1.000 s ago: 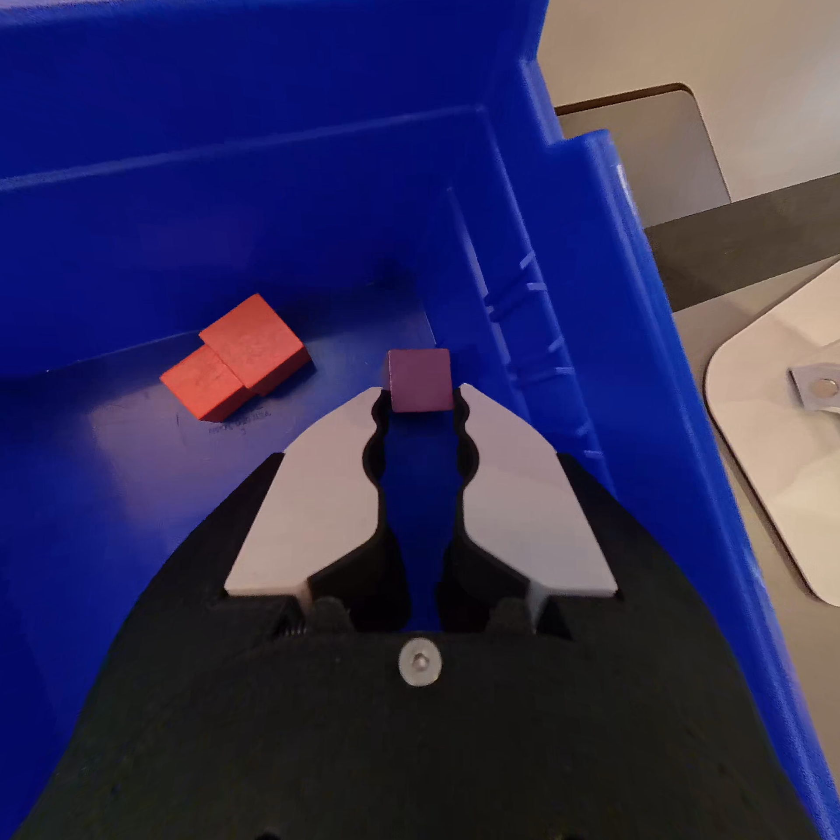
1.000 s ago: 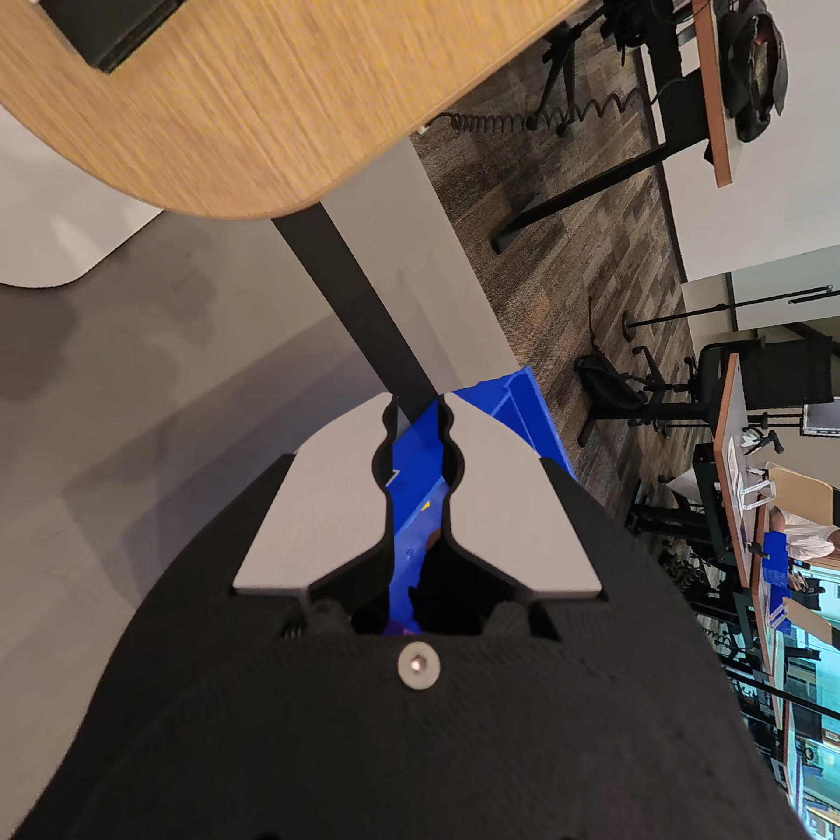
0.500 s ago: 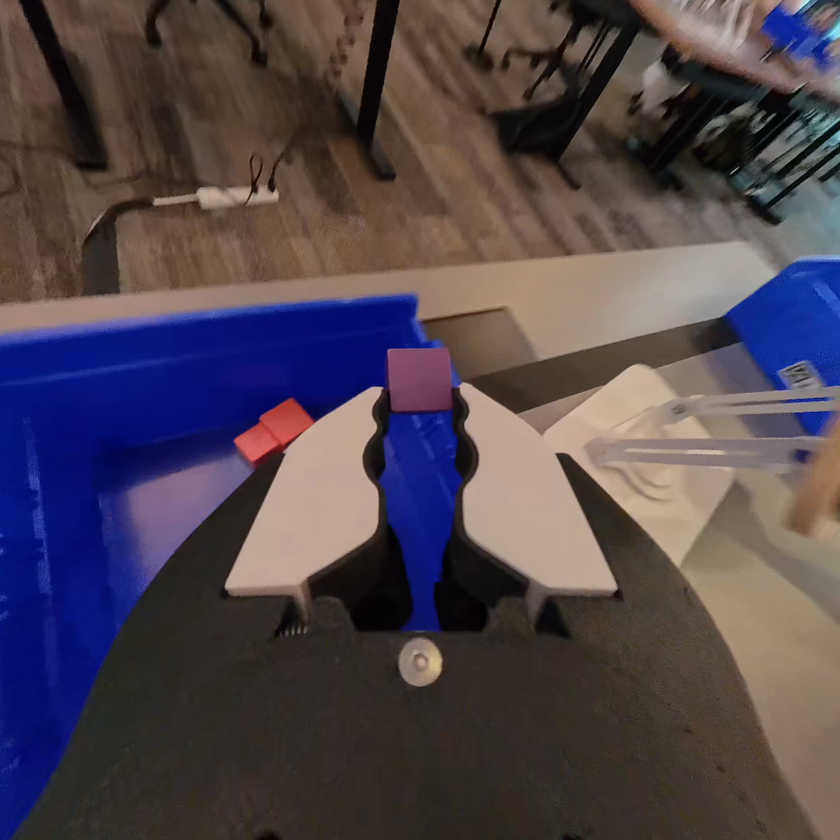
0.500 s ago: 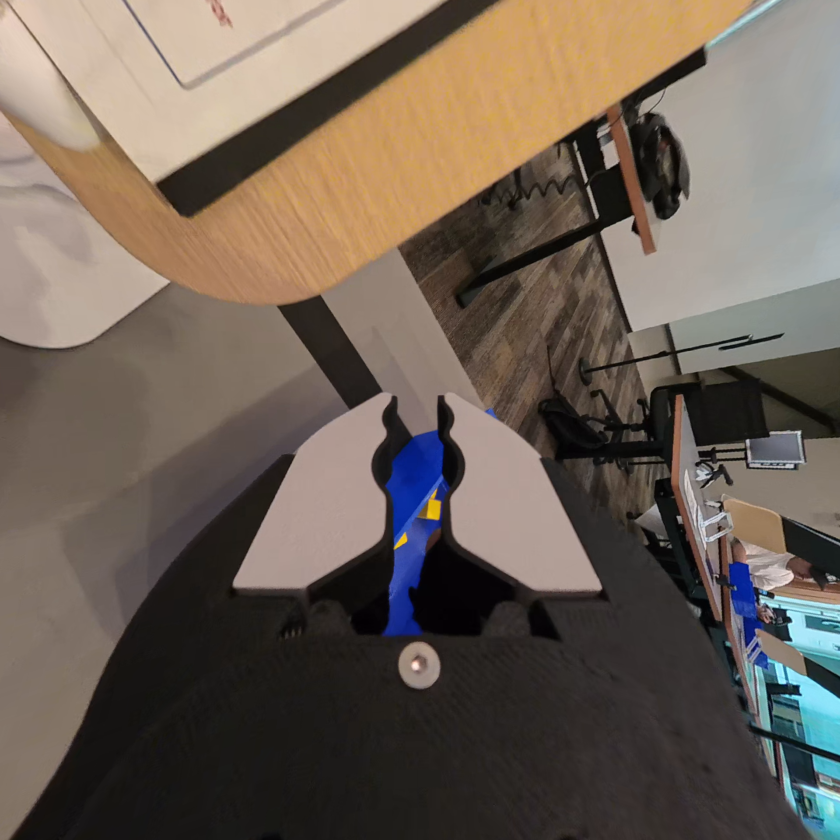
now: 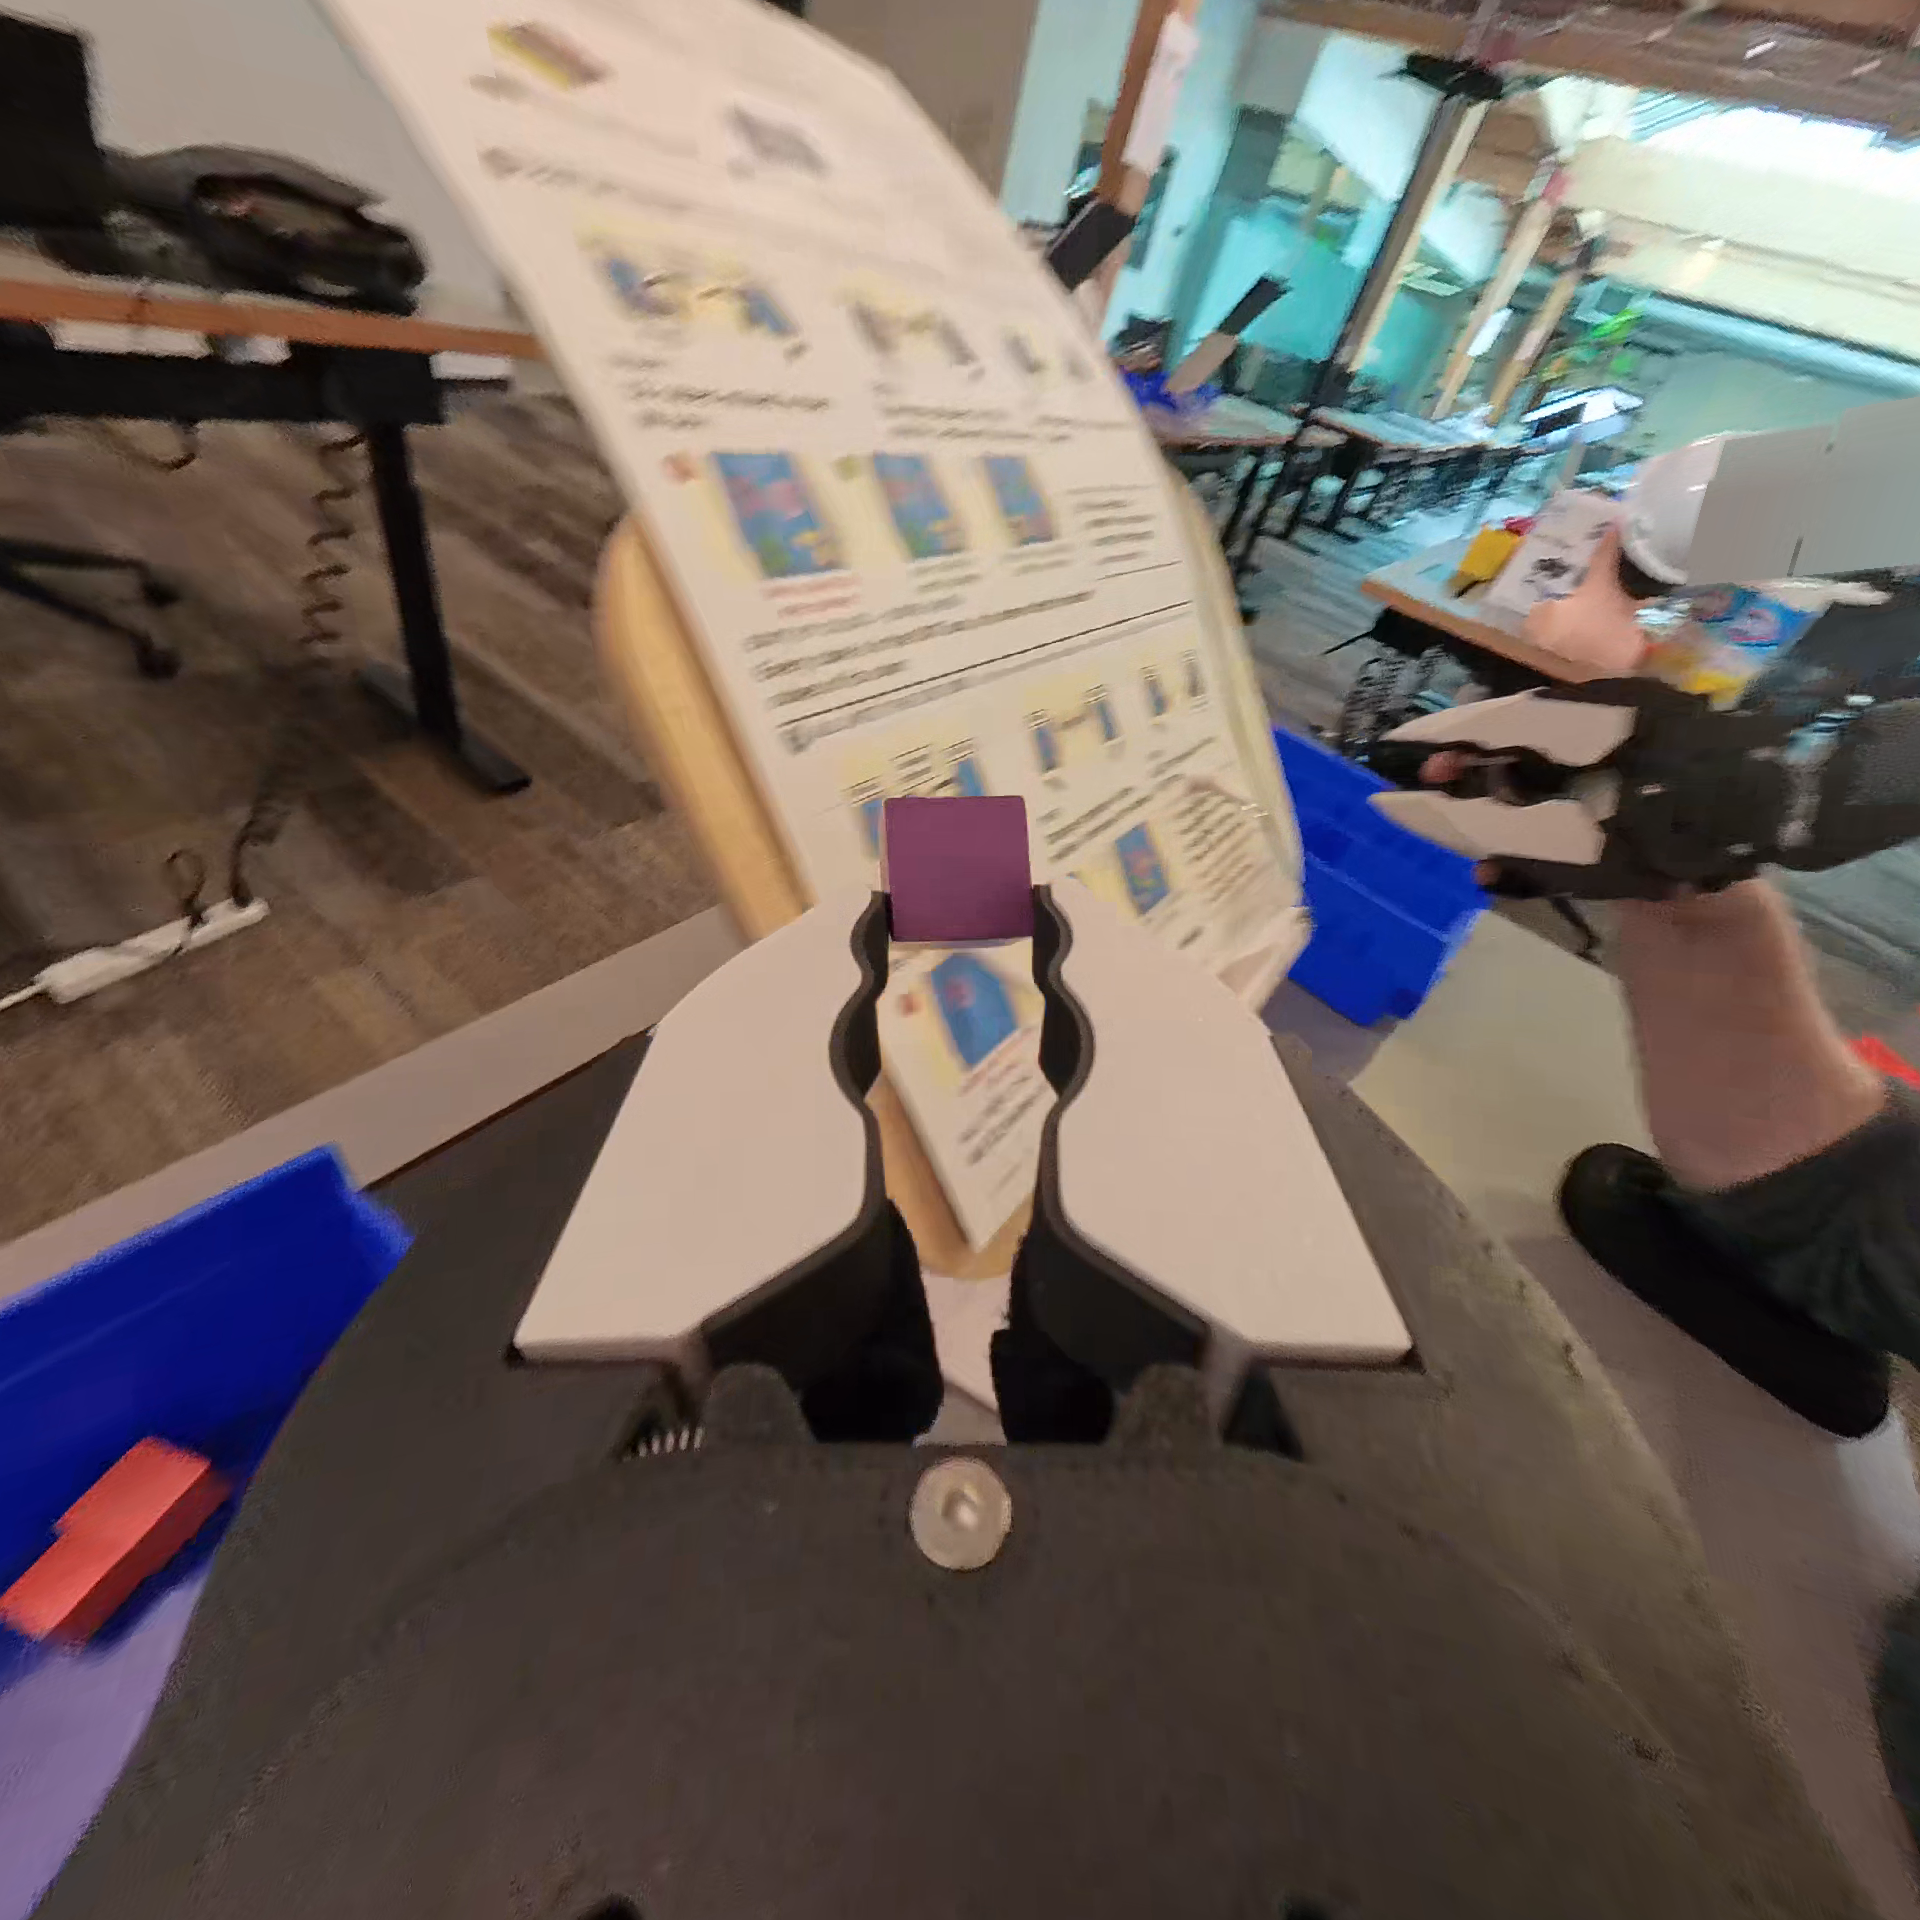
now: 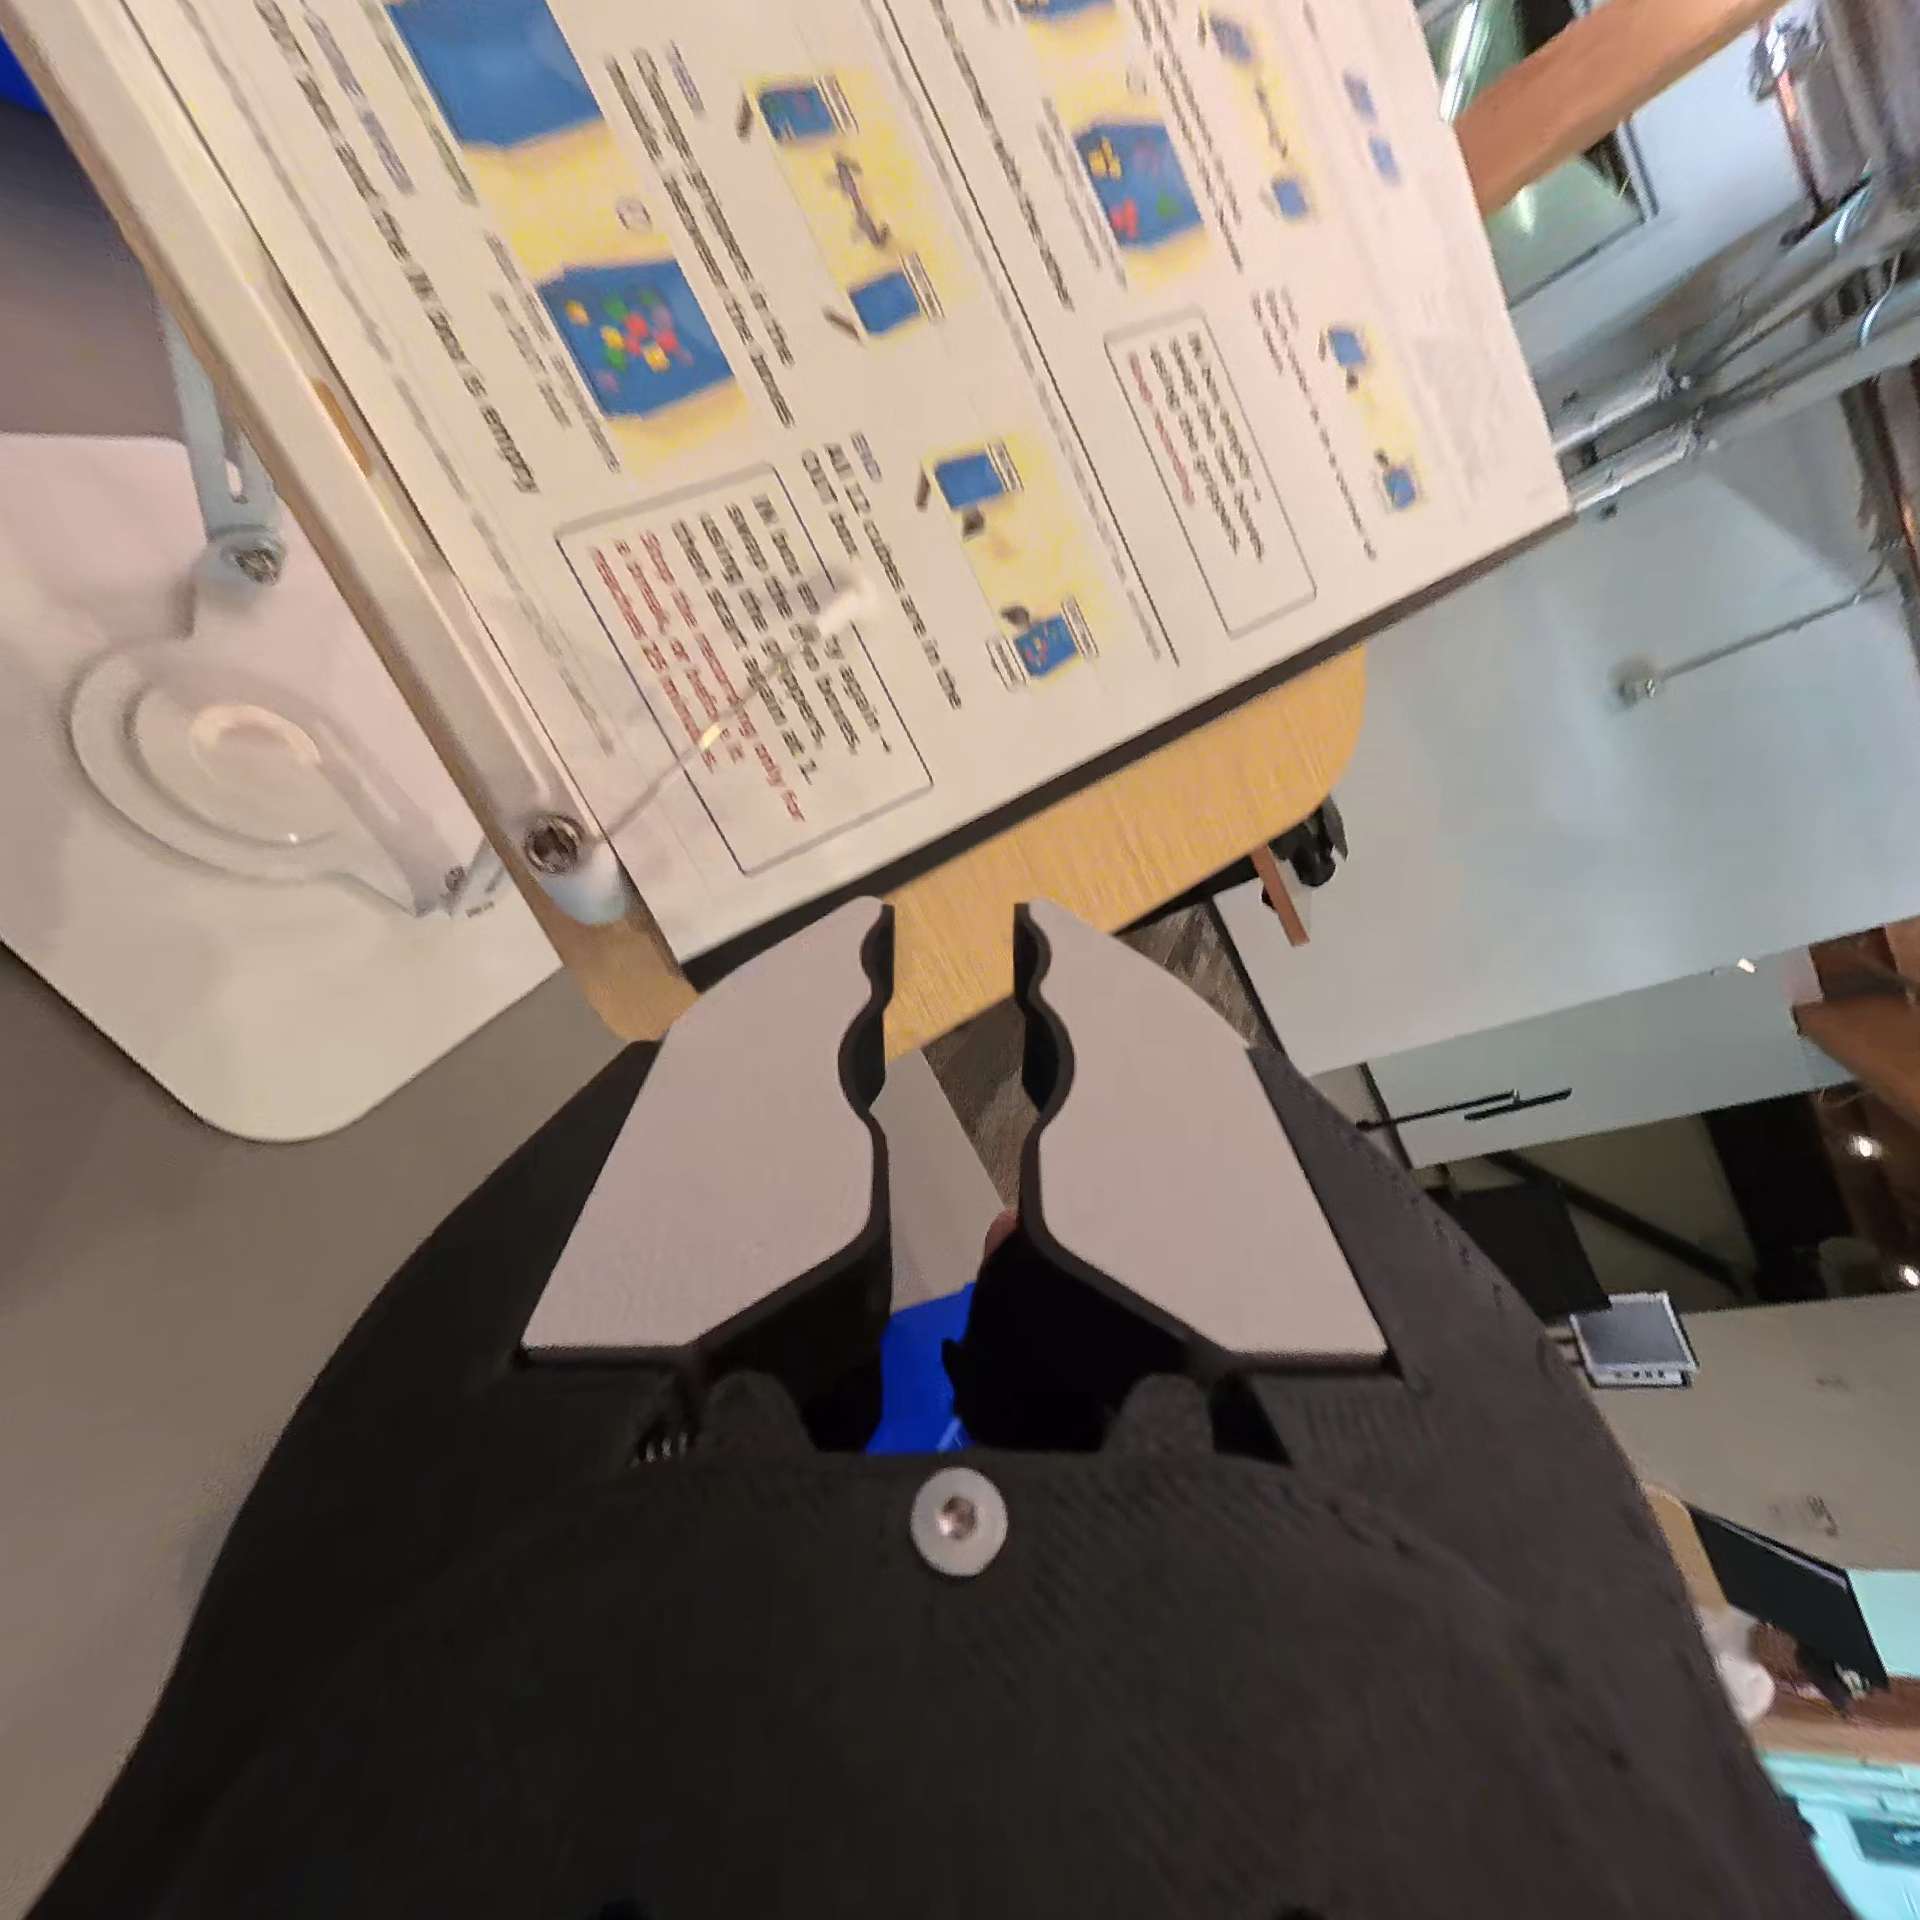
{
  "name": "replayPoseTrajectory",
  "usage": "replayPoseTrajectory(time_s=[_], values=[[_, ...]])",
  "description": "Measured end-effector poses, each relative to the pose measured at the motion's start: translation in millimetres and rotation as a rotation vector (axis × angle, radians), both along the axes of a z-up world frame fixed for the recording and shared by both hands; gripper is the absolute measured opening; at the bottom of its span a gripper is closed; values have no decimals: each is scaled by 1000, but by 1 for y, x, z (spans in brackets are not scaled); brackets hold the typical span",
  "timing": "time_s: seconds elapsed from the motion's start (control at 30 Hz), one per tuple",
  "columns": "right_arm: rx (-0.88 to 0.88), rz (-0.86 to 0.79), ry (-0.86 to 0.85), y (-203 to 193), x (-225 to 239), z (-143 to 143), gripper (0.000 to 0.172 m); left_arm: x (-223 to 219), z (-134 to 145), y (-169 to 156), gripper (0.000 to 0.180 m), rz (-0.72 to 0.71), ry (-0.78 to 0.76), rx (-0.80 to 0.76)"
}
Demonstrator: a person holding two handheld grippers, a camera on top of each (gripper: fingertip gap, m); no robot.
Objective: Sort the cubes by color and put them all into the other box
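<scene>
An instruction board (image 5: 883, 499) on a wooden stand rose behind the grey bench (image 6: 156, 1299), with 1 blue box (image 5: 156, 1340) at lower left holding red cubes (image 5: 114, 1538) and another blue box (image 5: 1371, 894) farther right. The left gripper (image 5: 958, 914) held its jaws clamped on a purple cube (image 5: 956, 868) above the bench, while the right gripper (image 6: 954, 925) had its jaws parted with nothing between them.

The left tool (image 5: 961, 920) has lifted the purple cube (image 5: 958, 871) out of the blue box (image 5: 177, 1340), now at 8 o'clock, toward the instruction board (image 5: 883, 499). The right tool (image 6: 953, 925) has opened wider, swinging up to that board.
</scene>
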State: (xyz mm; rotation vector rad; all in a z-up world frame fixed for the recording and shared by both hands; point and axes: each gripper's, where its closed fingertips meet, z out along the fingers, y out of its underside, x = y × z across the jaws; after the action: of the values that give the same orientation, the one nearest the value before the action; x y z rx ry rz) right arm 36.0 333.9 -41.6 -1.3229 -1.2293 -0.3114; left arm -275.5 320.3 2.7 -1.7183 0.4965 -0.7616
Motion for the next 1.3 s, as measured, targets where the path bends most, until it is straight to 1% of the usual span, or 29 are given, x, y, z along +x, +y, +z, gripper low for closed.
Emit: replayPoseTrajectory(time_s=[0.1,0.2,0.47,0.63,0.73,0.93,1.0,1.2,1.3], values=[[32,47,24,-9,-17,3,25,30,15,-16,27,-98,-39,36],[59,111,65,-21,-37,7,30,63,22,-29,27,-196,-74,55],[148,229,168,-50,-74,19,42,153,10,-59,26,-449,-159,2],[218,293,220,-68,-88,26,42,191,-6,-71,26,-569,-214,-62],[256,303,220,-72,-92,26,41,204,-14,-74,26,-609,-246,-102],[291,318,224,-79,-99,24,34,219,-24,-79,26,-649,-241,-140],[301,320,224,-80,-100,24,30,220,-24,-80,26,-655,-251,-145],[286,335,245,-85,-99,27,29,220,-20,-85,27,-685,-280,-156],[308,310,241,-81,-90,34,29,215,-13,-84,24,-675,-321,-145]])
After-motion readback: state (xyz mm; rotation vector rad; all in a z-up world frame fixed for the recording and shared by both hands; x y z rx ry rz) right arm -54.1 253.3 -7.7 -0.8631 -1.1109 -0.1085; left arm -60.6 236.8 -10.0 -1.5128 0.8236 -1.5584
